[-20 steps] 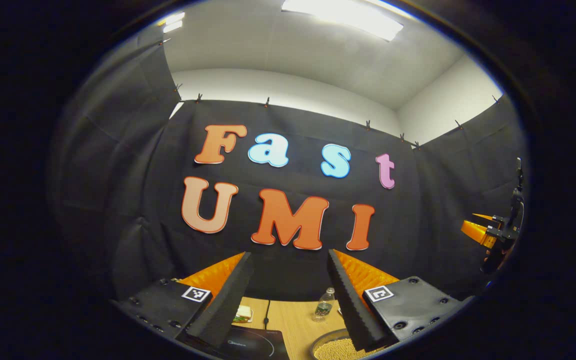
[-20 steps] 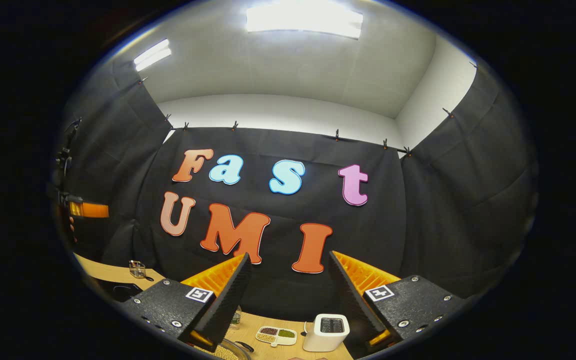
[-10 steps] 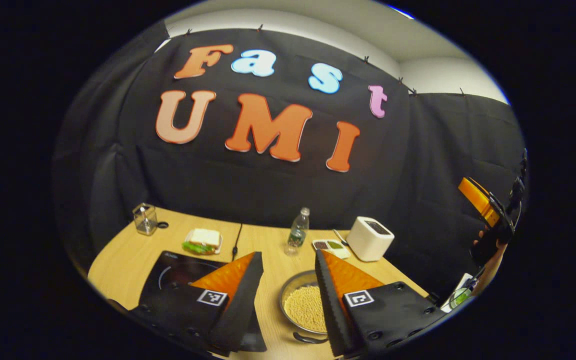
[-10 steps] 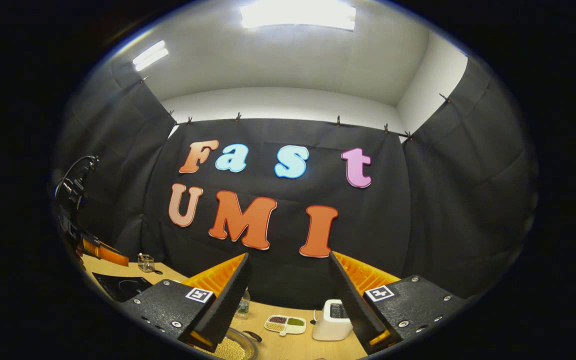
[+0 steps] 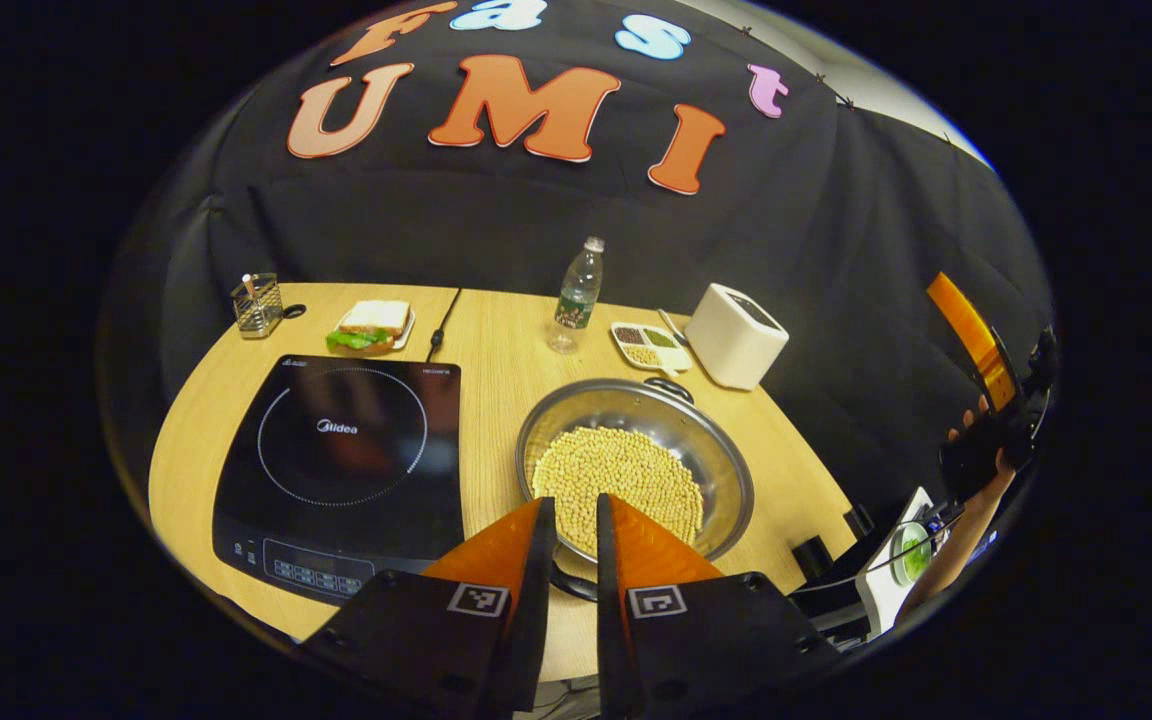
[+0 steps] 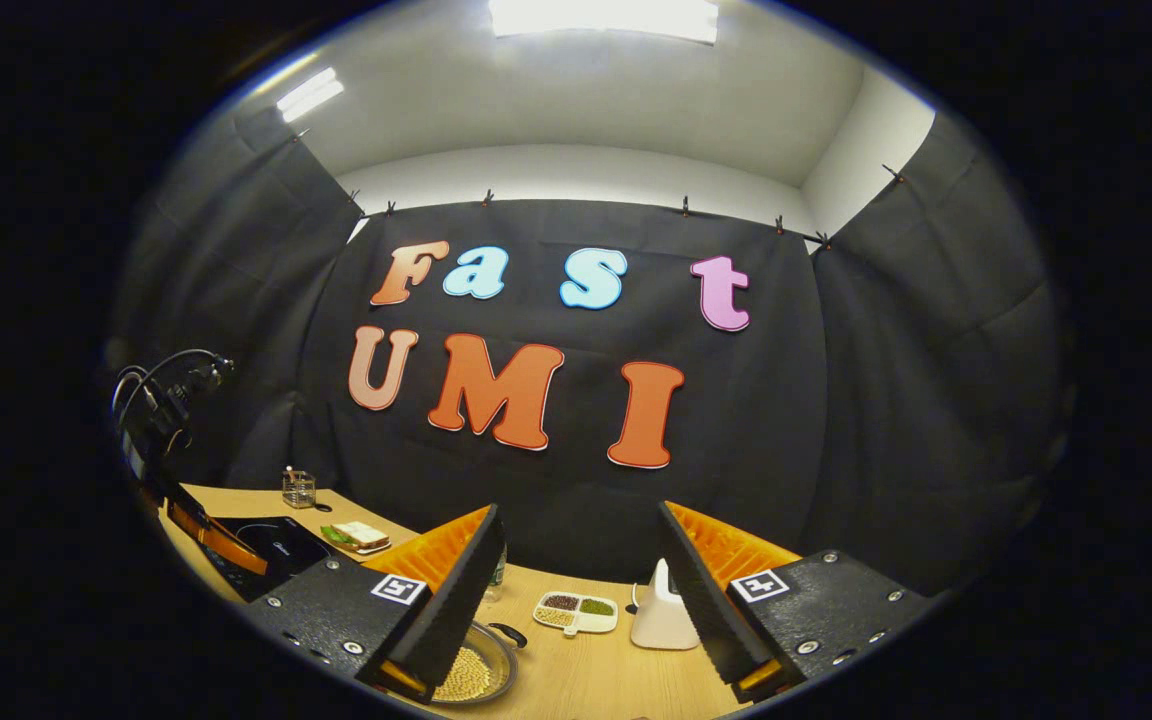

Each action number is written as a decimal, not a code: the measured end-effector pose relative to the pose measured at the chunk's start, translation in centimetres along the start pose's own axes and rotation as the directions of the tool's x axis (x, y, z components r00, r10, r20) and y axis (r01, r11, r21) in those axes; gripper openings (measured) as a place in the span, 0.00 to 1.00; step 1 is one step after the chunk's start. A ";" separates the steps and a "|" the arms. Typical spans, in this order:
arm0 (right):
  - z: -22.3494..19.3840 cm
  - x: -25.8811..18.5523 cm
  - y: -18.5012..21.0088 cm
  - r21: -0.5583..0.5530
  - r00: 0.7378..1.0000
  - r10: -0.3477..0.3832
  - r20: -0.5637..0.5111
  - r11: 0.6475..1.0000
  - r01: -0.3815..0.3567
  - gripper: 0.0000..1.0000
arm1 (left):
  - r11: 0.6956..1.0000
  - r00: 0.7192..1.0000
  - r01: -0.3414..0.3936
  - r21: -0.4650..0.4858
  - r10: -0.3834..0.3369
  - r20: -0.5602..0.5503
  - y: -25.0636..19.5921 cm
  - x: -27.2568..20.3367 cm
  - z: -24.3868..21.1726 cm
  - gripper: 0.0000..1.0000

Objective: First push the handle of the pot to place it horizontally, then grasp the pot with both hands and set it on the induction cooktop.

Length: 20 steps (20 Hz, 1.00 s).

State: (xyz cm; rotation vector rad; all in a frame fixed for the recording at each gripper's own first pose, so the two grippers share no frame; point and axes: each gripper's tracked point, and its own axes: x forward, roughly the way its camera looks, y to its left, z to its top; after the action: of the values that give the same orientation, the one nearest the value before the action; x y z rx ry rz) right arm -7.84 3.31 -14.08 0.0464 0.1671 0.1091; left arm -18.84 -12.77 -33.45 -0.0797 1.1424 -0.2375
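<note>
Your left tool [image 5: 568,520] hovers nearly pressed together over the bean-filled steel pot [image 5: 636,460] (right tool [image 6: 576,560] spread wide).

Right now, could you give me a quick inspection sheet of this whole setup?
Surface: wooden table, round-edged.
Job's things: pot of beans beside the cooktop, not on it; near handle below the left gripper.
Clutter: sandwich, bottle, divided dish, white toaster, wire holder.
Grippers: left nearly closed, holding nothing; right gripper open, held high.
Cables: black cord behind the cooktop.
Surroundings: black cloth walls, ceiling lights.
</note>
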 end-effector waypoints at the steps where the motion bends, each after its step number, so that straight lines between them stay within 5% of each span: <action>1: -0.2 -0.2 0.0 0.000 1.000 0.000 0.001 1.000 0.000 0.95 | 1.000 1.000 0.009 -0.001 -0.009 -0.023 -0.5 0.1 -0.7 0.30; 11: -3.5 -1.0 1.1 0.013 0.999 0.044 -0.005 0.999 -0.044 0.95 | 0.993 0.962 -0.025 -0.112 -0.007 -0.274 -2.8 1.8 -9.4 0.30; 16: -5.2 -0.8 1.8 0.020 0.997 0.065 -0.041 0.998 -0.064 0.95 | 0.970 0.922 -0.005 -0.242 -0.090 -0.376 -5.3 2.8 -12.1 0.30; 20: -6.8 -0.6 2.0 0.027 0.995 0.073 -0.074 0.997 -0.071 0.95 | 0.956 0.885 -0.073 -0.285 -0.070 -0.460 -5.4 4.3 -14.5 0.30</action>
State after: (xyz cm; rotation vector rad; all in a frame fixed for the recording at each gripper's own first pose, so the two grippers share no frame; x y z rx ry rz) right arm -9.80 5.52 -20.53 0.0730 0.2420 0.1813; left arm -31.12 -18.13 -42.36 -0.3005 1.6577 -0.0808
